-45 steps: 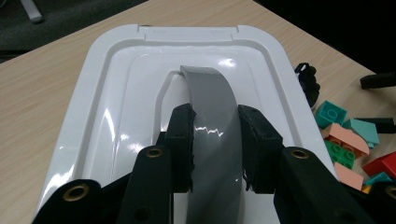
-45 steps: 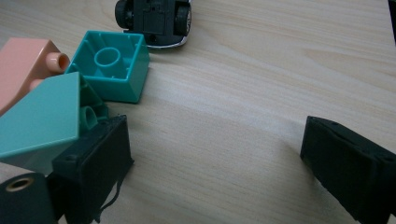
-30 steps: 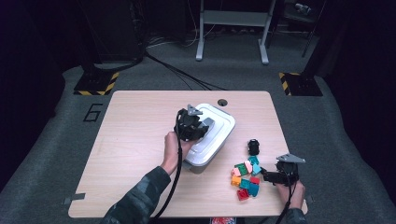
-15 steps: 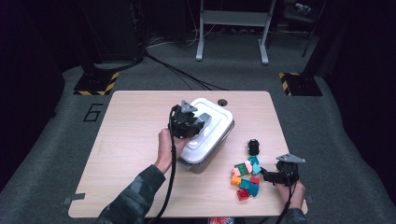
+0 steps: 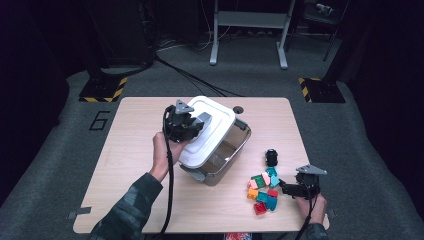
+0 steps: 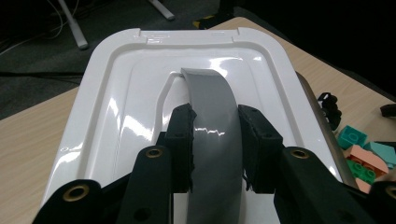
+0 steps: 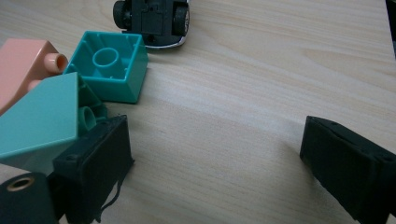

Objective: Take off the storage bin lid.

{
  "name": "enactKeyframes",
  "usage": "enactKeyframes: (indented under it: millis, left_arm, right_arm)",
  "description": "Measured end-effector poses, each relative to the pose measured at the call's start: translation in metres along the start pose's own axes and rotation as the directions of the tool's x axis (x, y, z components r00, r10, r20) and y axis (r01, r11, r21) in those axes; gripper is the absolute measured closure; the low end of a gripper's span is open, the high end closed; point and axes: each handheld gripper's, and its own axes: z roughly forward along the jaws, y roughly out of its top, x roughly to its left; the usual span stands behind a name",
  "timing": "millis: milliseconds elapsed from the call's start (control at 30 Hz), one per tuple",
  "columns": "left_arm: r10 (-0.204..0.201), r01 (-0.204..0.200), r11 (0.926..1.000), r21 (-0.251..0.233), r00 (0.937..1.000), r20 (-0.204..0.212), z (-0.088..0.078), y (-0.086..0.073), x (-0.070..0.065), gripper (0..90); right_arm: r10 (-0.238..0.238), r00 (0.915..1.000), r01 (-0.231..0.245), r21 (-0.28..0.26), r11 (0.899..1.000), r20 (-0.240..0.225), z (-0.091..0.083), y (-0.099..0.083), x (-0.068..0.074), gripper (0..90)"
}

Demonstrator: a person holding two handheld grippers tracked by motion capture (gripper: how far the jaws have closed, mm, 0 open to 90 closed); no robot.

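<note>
1. Since the earlier frames, the left gripper (image 5: 192, 126) has lifted the white lid (image 5: 207, 131) up and toward the table's near-left; the lid now sits tilted, off the grey bin (image 5: 227, 157), whose open right side is exposed.
2. Left gripper: its jaws are clamped on the lid's grey handle (image 6: 215, 135); in the left gripper view the two black pads (image 6: 183, 144) press against either side of the handle strip.
3. White lid: it leans over the bin's left part, its far edge raised, its near edge low beside the person's left hand (image 5: 167, 150).
4. Grey bin: it stands near the middle of the wooden table (image 5: 130, 165), slightly skewed to the table's edges.
5. Right gripper (image 5: 287, 189): unmoved at the near-right corner, jaws spread wide with nothing between them, only bare tabletop; one jaw lies just beside a teal block (image 7: 39, 121).
6. Loose blocks (image 5: 264, 189): a cluster of teal, green, red, orange and pink pieces lies just left of the right gripper, well apart from the bin.
7. Small black toy car (image 7: 152, 21): it rests beyond the blocks, upside down, with wheels showing in the right gripper view.
</note>
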Motion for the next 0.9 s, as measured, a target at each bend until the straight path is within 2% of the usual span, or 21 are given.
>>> enactKeyframes:
  millis: [467,733,900]
  left_arm:
    - [-0.042,0.041,0.9990,-0.016,0.9974,-0.058,-0.020,-0.010,0.038,67.4]
    - [-0.080,0.078,0.9967,-0.020,0.9911,-0.107,-0.035,-0.020,0.068,67.4]
    - [-0.108,0.106,0.9942,-0.022,0.9830,-0.149,-0.041,-0.029,0.087,67.3]
  right_arm:
    - [-0.002,1.0000,0.002,0.001,1.000,0.001,0.000,0.000,0.000,8.1]
    - [-0.002,1.0000,0.002,0.001,1.000,0.001,0.000,0.000,0.000,8.1]
    - [-0.002,1.0000,0.002,0.002,1.000,0.000,0.000,0.000,0.000,8.1]
